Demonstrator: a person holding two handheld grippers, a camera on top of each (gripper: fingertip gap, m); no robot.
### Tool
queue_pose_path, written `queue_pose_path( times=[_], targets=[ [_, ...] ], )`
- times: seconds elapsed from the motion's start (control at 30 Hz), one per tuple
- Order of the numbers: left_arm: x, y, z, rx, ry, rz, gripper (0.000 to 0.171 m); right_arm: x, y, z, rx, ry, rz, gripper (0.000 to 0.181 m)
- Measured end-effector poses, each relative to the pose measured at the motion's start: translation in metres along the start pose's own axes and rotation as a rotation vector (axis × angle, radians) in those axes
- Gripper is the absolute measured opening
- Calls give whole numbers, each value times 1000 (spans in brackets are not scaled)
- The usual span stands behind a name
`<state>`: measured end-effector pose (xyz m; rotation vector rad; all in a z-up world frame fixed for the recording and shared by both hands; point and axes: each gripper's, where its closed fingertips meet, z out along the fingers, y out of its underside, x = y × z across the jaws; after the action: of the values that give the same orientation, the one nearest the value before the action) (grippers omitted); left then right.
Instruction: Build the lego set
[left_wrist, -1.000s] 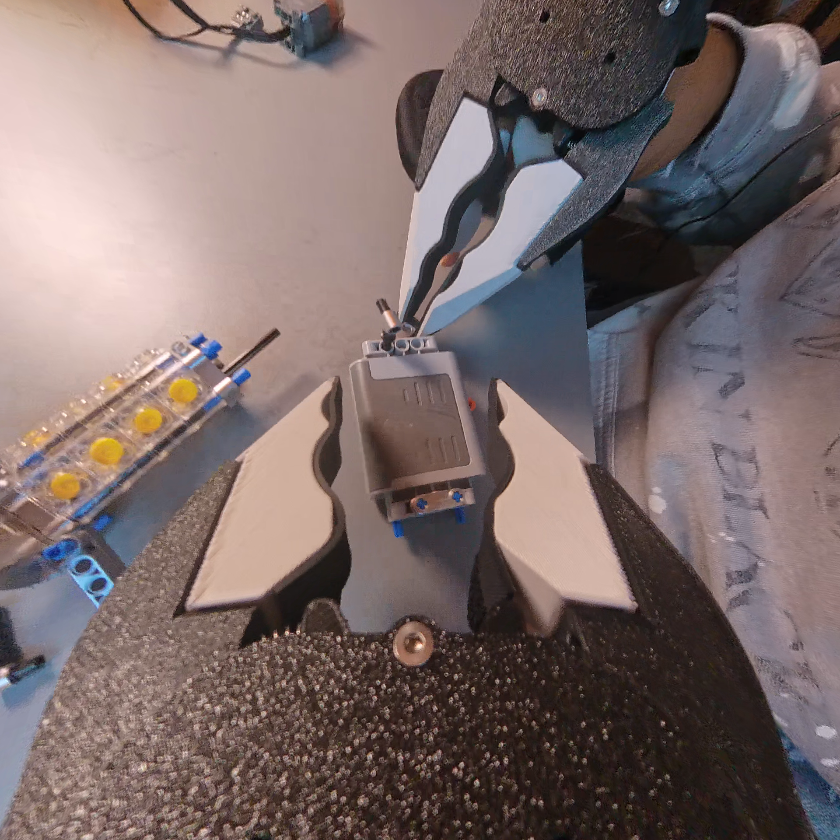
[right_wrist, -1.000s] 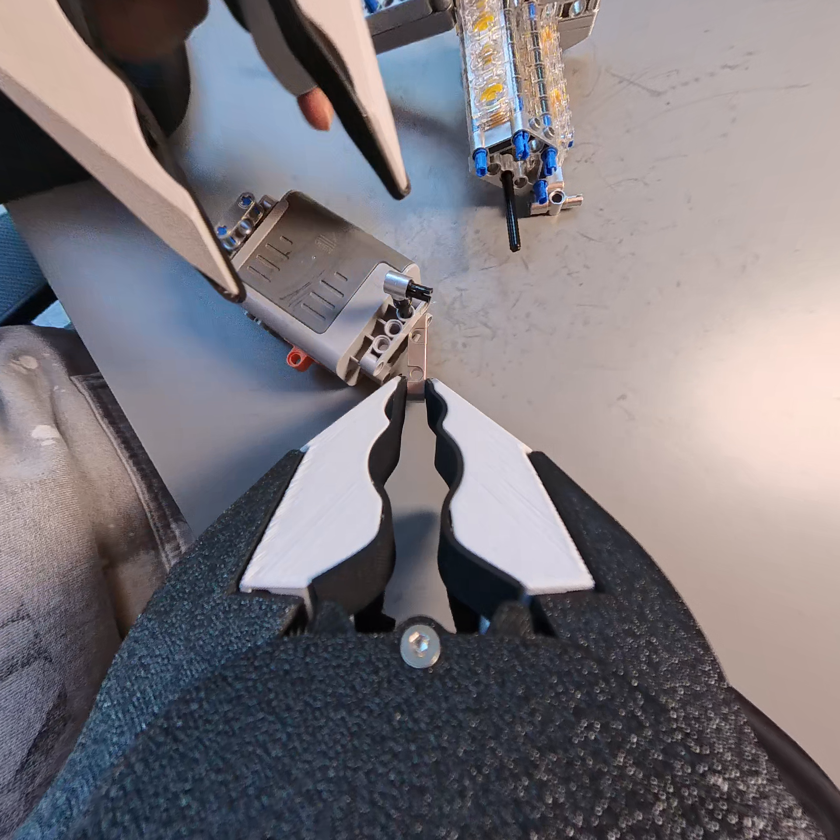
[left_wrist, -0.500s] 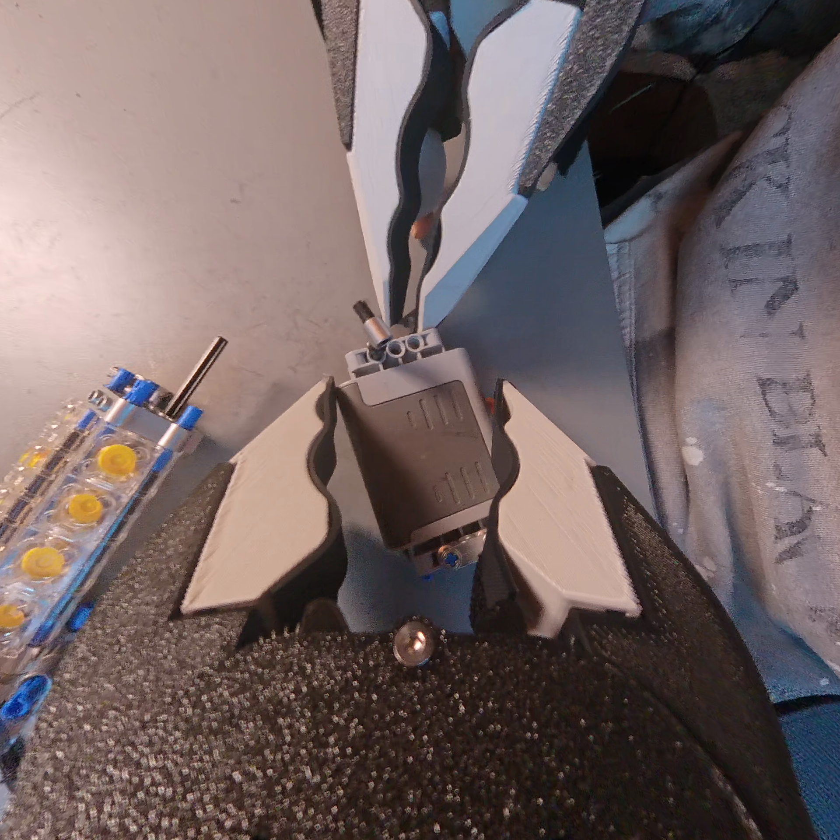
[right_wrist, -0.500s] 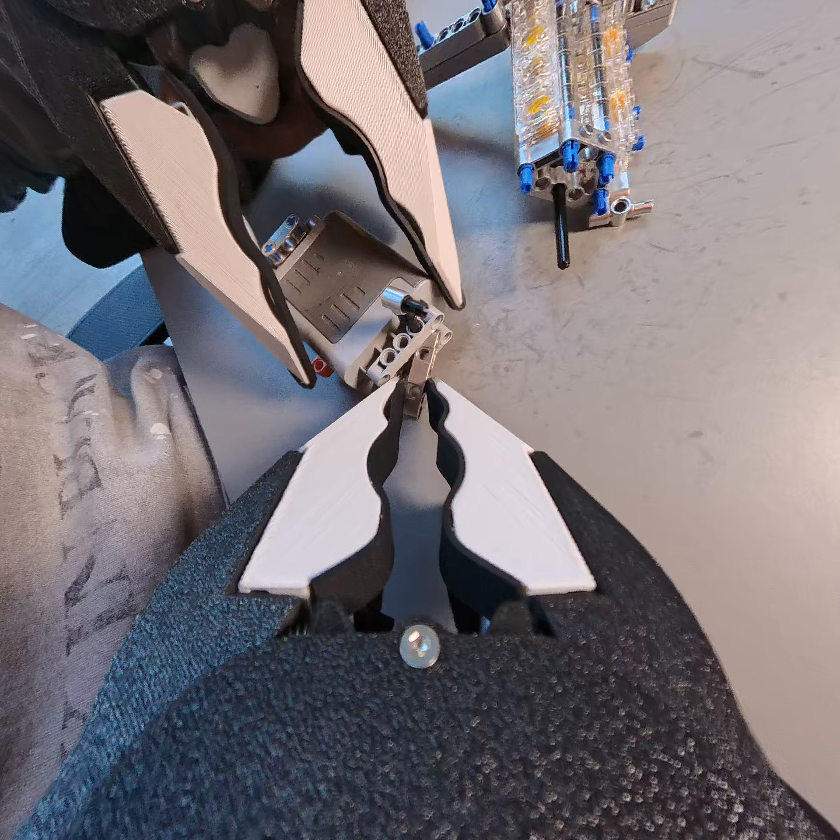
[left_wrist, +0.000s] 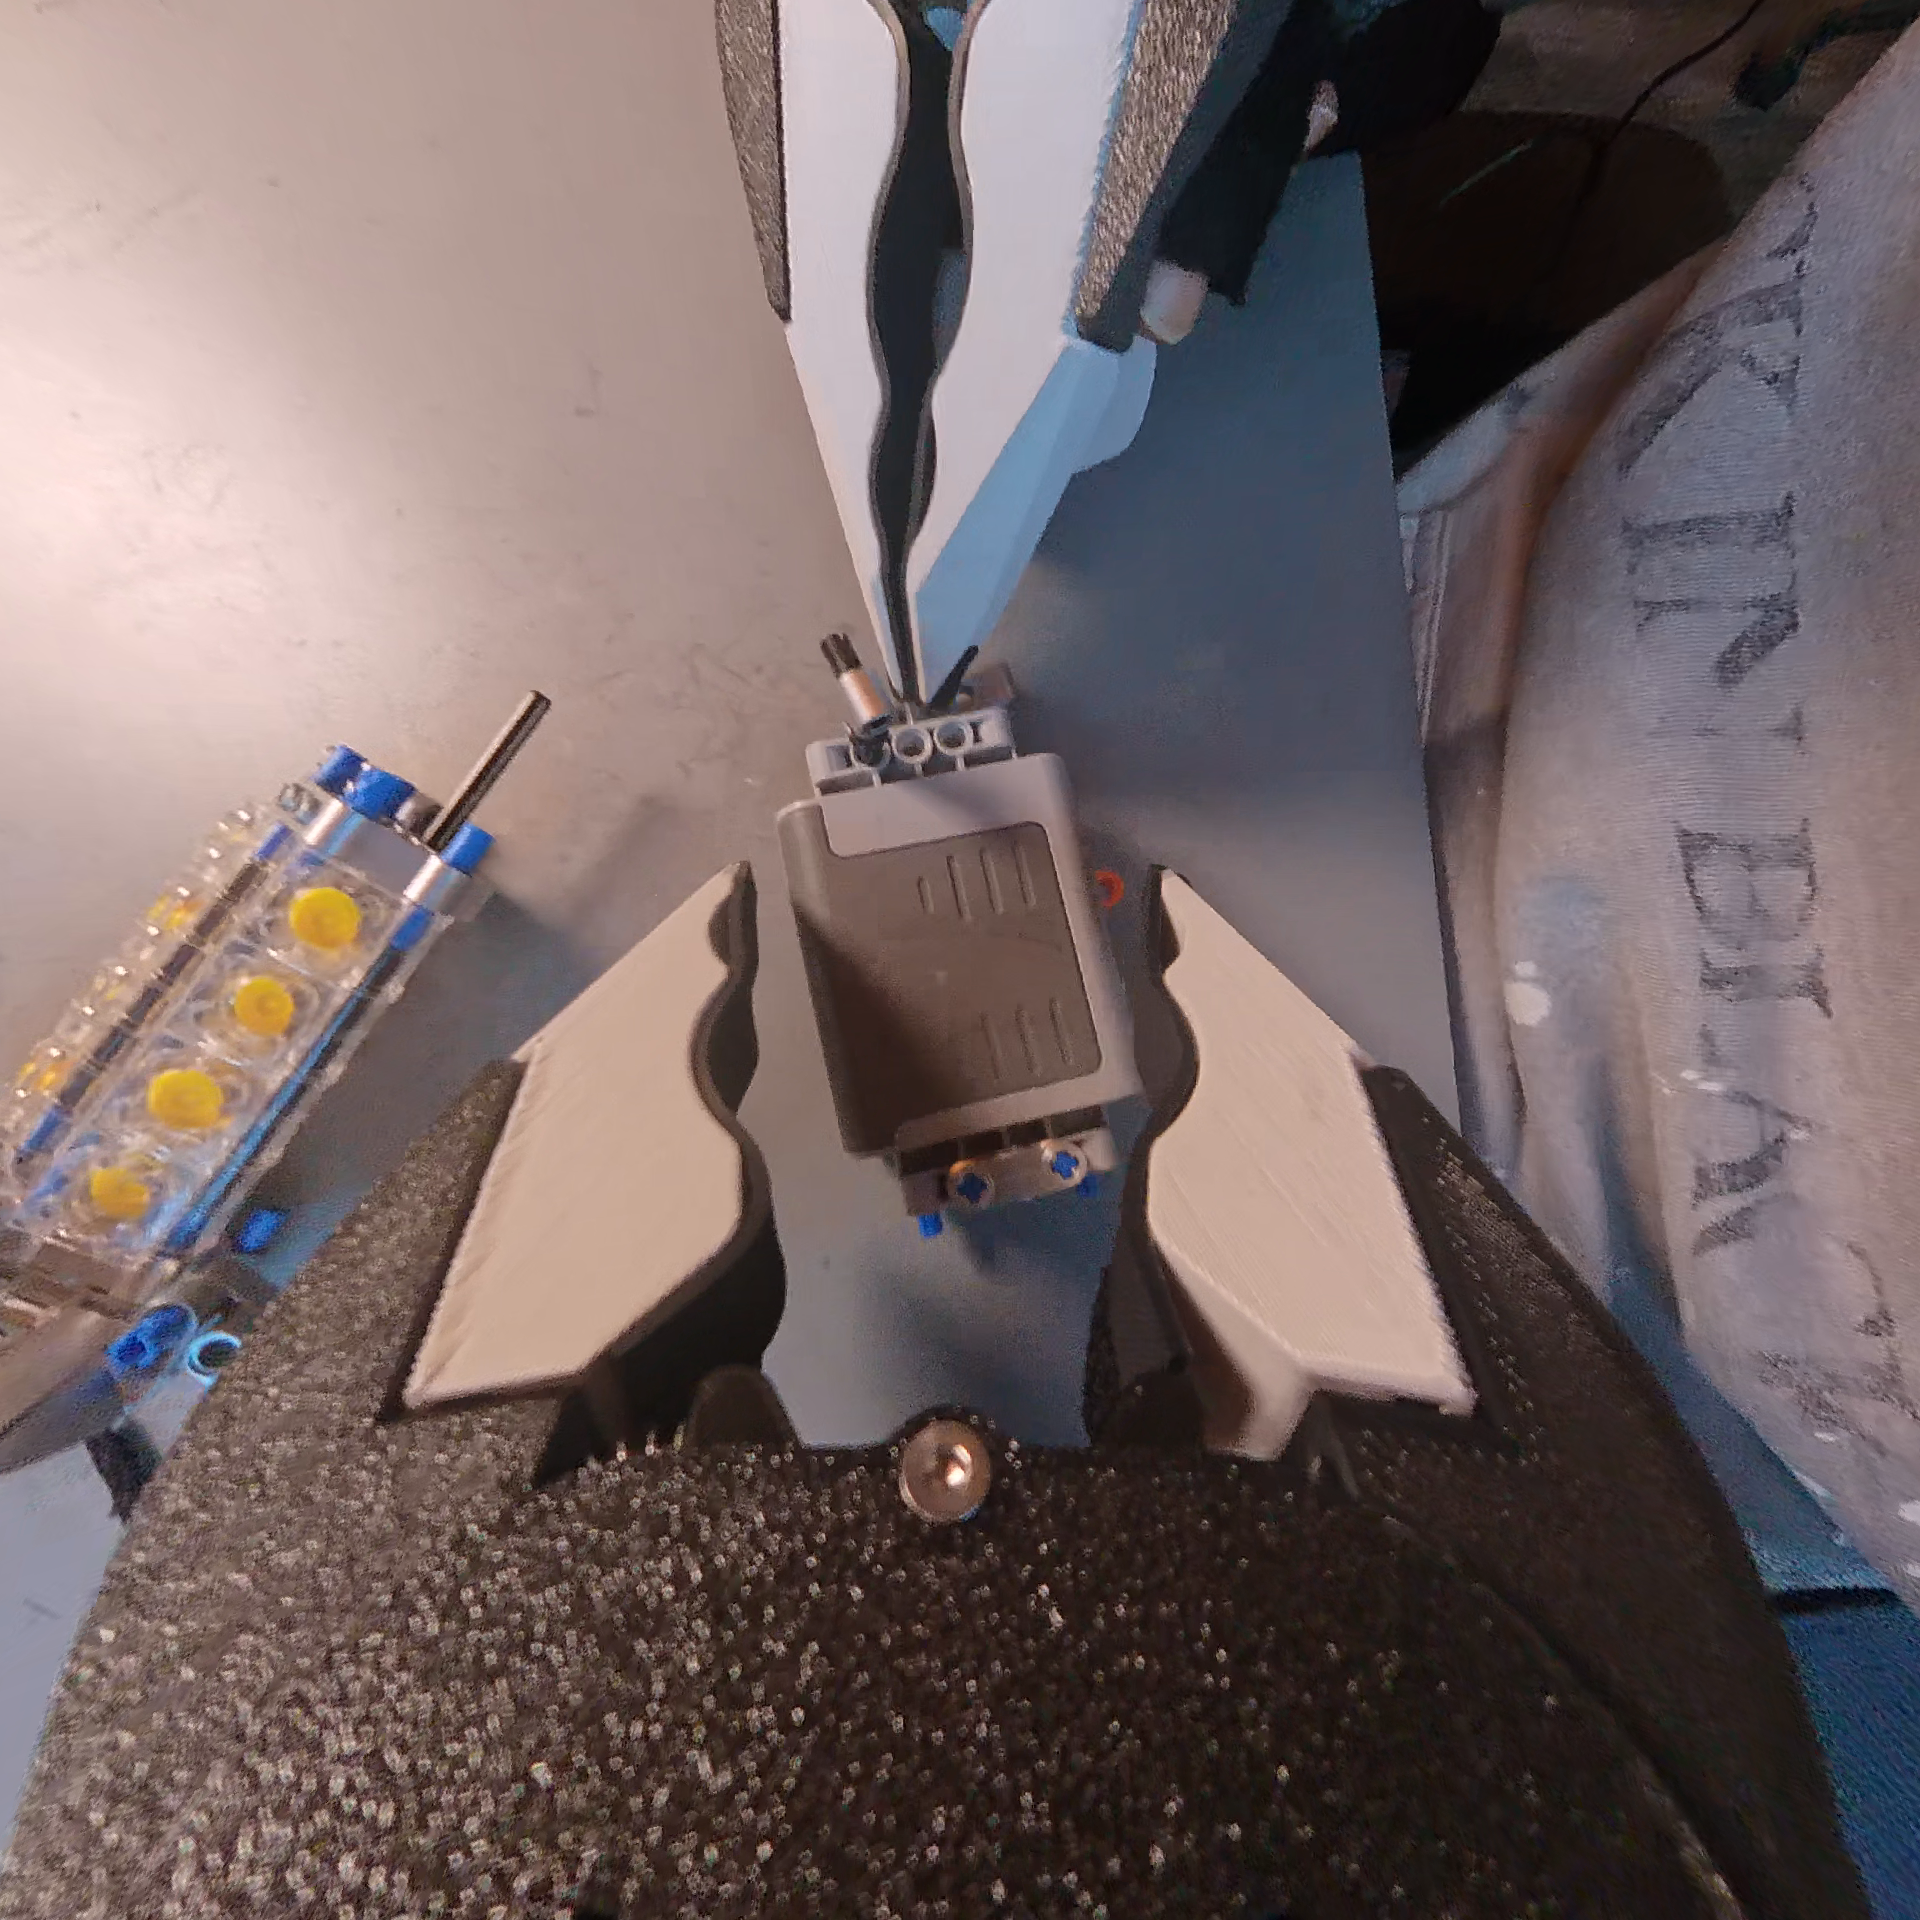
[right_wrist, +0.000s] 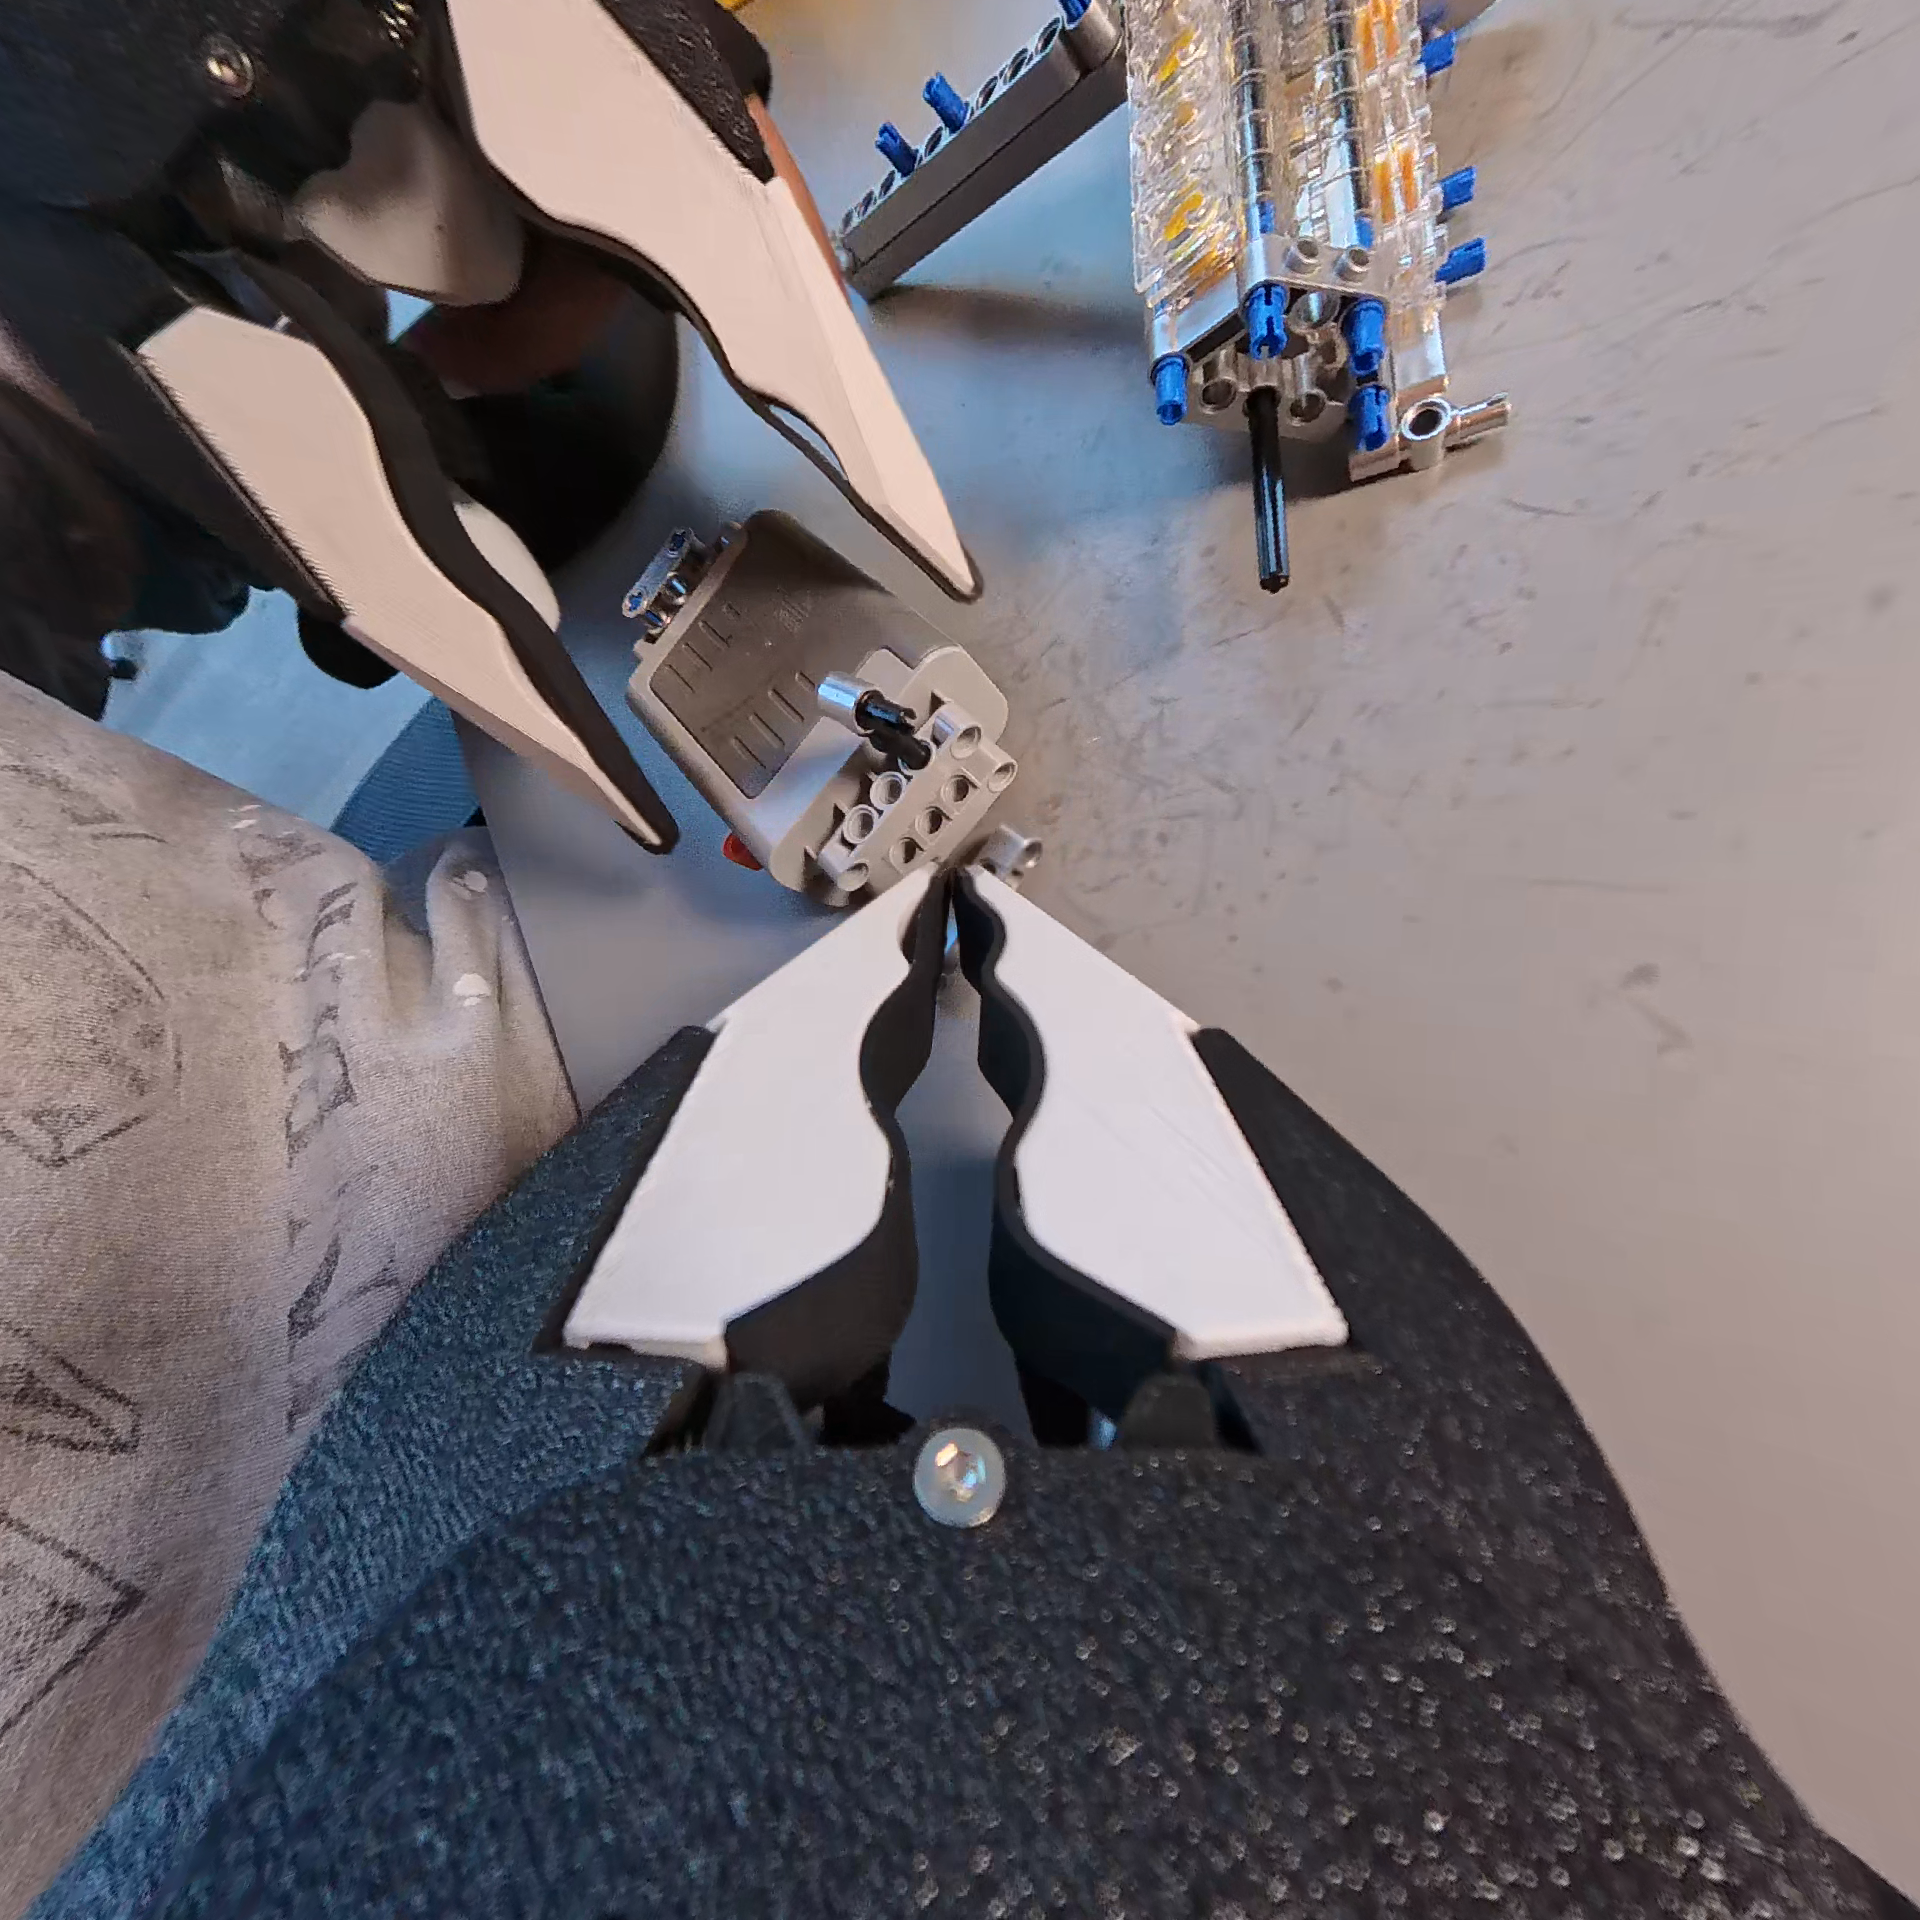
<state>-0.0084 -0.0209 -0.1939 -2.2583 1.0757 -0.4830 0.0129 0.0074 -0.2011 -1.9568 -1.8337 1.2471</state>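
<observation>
My left gripper (left_wrist: 951, 883) stood spread wide, its pale fingers (left_wrist: 623, 1132) on either side of a grey motor block (left_wrist: 951, 966) that lay on the grey table (left_wrist: 364, 364), with a clear gap on both sides, so I gripped nothing there. My right gripper (right_wrist: 948, 878) was pinched nearly closed on a small grey connector piece (right_wrist: 1003, 854) at the near end of the block, right against its face of round holes. The left wrist view showed the block's dark ribbed top, the blue pins at its near end and an orange tab on its right side; the right wrist view instead showed the holed end face, a silver and black pin (right_wrist: 868, 704) standing on the block's top edge, and how my left fingers hung above the block without touching it. Only a sliver of the pinched piece was visible from the left side, behind the block's far end, where my right gripper (left_wrist: 902, 665) came down to a point. A clear brick assembly (left_wrist: 197, 1049) with yellow studs and blue pins lay to the left, well apart from the block, a black axle (right_wrist: 1268, 488) sticking out of its end. A dark grey beam (right_wrist: 977, 156) with blue pins, beside that assembly, was plain only in the right wrist view. My printed grey shirt (left_wrist: 1714, 935) filled the right edge.
</observation>
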Motion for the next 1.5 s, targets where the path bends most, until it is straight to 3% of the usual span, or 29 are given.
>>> queue_pose_path(
  times=[0.1,0.23,0.4,0.47,0.57,0.8,0.93,1.5],
  targets=[
    [2,12,1,-55,-29,5,68,-3,-1,-2,-3,-10,-13,5],
    [0,15,2,-40,-38,38,63,-7,-6,-14,4,-9,-123,22],
    [-5,18,-2,-19,19,99,61,0,11,-29,-200,24,-592,47],
    [-7,18,-3,-21,41,124,61,1,13,-26,-223,-48,-771,55],
    [-11,17,-2,-31,42,129,61,6,11,-12,-241,-151,-859,59],
    [-13,26,-7,-49,-40,72,67,5,9,3,-236,-311,-862,53],
    [-13,28,-7,-34,-69,42,64,7,7,6,-205,-249,-868,40],
    [-14,19,-2,59,-106,-8,62,9,-12,1,-82,-137,-797,40]
  ],
)
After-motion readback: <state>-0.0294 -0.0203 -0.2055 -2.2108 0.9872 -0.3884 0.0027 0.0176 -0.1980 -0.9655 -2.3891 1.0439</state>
